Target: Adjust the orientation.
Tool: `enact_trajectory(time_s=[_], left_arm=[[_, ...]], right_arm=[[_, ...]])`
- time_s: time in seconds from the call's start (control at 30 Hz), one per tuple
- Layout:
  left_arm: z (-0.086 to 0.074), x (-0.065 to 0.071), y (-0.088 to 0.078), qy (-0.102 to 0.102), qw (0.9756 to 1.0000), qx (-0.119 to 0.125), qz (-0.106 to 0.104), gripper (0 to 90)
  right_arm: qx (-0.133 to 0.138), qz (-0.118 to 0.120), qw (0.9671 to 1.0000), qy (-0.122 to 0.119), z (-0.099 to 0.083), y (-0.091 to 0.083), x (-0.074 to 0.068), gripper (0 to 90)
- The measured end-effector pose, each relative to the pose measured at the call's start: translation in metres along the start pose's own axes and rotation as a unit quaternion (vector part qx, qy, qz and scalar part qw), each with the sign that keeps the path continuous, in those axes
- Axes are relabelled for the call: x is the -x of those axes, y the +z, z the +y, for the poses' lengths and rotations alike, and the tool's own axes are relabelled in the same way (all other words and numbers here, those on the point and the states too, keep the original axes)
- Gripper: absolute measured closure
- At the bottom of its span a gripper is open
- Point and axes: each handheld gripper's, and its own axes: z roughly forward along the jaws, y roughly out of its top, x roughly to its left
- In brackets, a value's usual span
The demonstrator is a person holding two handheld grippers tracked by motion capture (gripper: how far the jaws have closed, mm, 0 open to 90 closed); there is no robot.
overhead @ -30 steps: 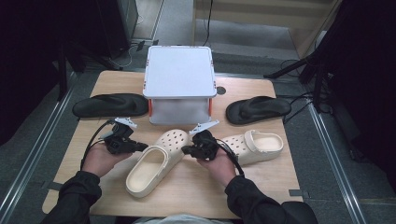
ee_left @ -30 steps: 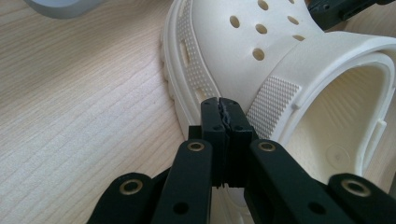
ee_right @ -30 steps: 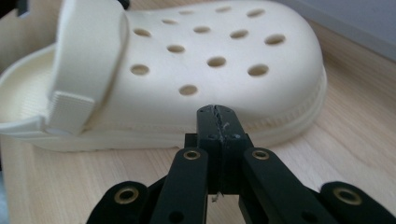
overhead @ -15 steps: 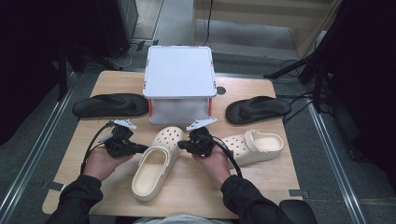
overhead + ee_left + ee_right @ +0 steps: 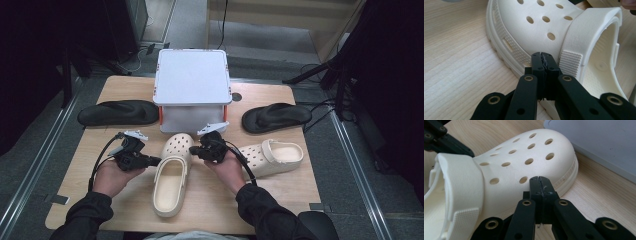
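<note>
On wood table (image 5: 280, 190), clog (image 5: 172, 175) btwn closed tools

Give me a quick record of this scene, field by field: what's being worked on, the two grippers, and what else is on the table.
Item in hand: cream clog, toe toward the box
Left gripper: shut, tips at the clog's left side
Right gripper: shut, tips at the clog's right side
Second clog: lying to the right
Box: white, lid closed, behind the clogs
Black sandals: one left, one right
Surface: wooden table

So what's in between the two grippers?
The cream clog lies between the left gripper and right gripper, seen in the high view.
</note>
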Motion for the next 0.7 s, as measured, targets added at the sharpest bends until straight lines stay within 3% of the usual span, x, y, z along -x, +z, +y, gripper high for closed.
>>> enact_trajectory(time_s=[0.1, 0.3, 0.33, 0.5, 0.57, 0.7], left_arm=[[0.002, 0.000, 0.003, -0.013, 0.9999, 0.001, -0.009, 89.5], [0.005, 0.002, 0.007, -0.014, 0.9998, 0.003, -0.012, 89.6], [0.006, 0.004, 0.008, -0.009, 0.9999, 0.002, -0.012, 89.5], [0.007, 0.004, 0.011, -0.022, 0.9995, 0.002, -0.024, 89.2], [0.009, 0.008, 0.013, -0.013, 0.9998, 0.004, -0.016, 89.3], [0.009, 0.006, 0.010, -0.015, 0.9996, 0.010, -0.022, 85.4]], right_arm=[[-0.002, -0.009, 1.0000, -0.004, 0.003, 0.001, 0.001, 90.0], [-0.008, -0.019, 0.9998, -0.004, 0.006, 0.000, 0.006, 90.0], [-0.009, -0.018, 0.9998, -0.004, 0.007, 0.000, 0.007, 90.0], [-0.003, -0.014, 0.9999, 0.001, 0.006, 0.000, 0.012, 90.0], [-0.001, -0.015, 0.9999, 0.006, 0.007, 0.000, 0.015, 90.0], [-0.003, -0.006, 1.0000, 0.007, 0.007, -0.002, 0.018, 90.0]])
